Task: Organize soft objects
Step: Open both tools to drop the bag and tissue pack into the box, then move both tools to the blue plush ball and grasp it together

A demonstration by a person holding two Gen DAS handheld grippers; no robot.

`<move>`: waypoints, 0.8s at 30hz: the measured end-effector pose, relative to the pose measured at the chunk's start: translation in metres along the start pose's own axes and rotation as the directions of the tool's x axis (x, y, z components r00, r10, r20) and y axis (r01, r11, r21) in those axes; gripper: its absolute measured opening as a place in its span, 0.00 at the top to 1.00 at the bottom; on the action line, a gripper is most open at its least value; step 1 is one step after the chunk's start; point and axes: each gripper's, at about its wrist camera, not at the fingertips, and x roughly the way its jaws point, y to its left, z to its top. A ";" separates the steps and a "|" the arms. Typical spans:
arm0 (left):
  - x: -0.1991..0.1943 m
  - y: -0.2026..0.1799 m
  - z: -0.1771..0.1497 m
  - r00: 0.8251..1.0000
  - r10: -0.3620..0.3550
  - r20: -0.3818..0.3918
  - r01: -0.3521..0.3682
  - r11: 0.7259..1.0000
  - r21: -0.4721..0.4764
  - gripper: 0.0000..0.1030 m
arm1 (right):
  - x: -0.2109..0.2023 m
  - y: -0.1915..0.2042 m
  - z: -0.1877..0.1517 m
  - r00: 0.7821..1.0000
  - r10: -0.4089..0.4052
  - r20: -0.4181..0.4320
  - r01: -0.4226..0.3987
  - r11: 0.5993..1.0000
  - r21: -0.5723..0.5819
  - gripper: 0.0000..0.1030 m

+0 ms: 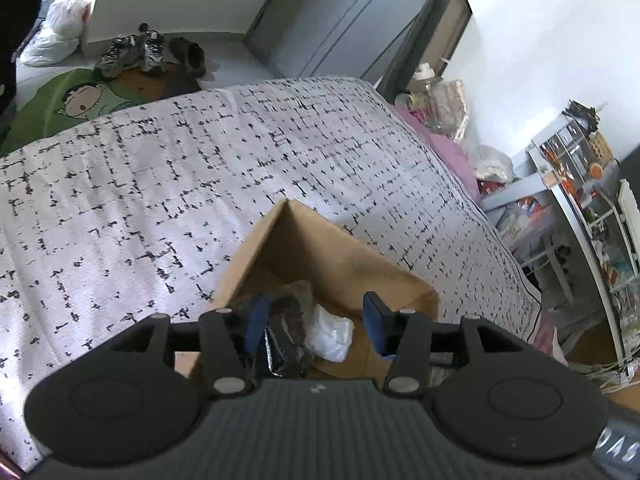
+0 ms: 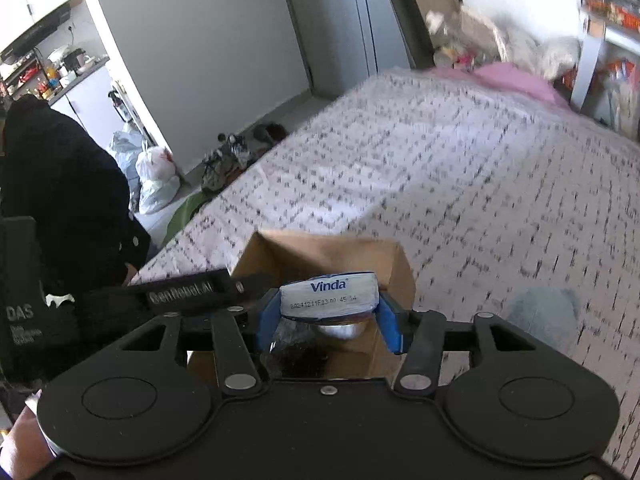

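Note:
A brown cardboard box (image 1: 320,248) stands open on the bed, also in the right wrist view (image 2: 320,252). Inside lie a dark cloth item (image 1: 286,340) and a white soft item (image 1: 330,334). My left gripper (image 1: 316,324) is open above the box, empty. My right gripper (image 2: 330,320) is shut on a white Vinda tissue pack (image 2: 329,294) and holds it over the box opening. A grey-blue soft item (image 2: 540,316) lies on the bed right of the box.
The bed has a white cover with black marks (image 1: 200,168). Pink bedding (image 1: 452,152) and clutter lie at its far end. Shoes (image 1: 136,54) and plastic bags (image 1: 64,20) are on the floor. Shelves (image 1: 580,208) stand at right.

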 end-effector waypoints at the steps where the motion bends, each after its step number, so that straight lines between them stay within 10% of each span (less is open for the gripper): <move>1: -0.001 0.000 0.000 1.000 0.001 0.002 -0.001 1.000 -0.002 0.51 | 0.000 -0.001 -0.001 1.000 0.008 -0.007 -0.007 1.000 0.015 0.48; 24: -0.015 -0.037 -0.021 1.000 -0.020 -0.016 0.022 0.993 0.117 0.42 | -0.054 -0.052 -0.033 0.994 -0.102 0.035 0.097 0.986 0.134 0.32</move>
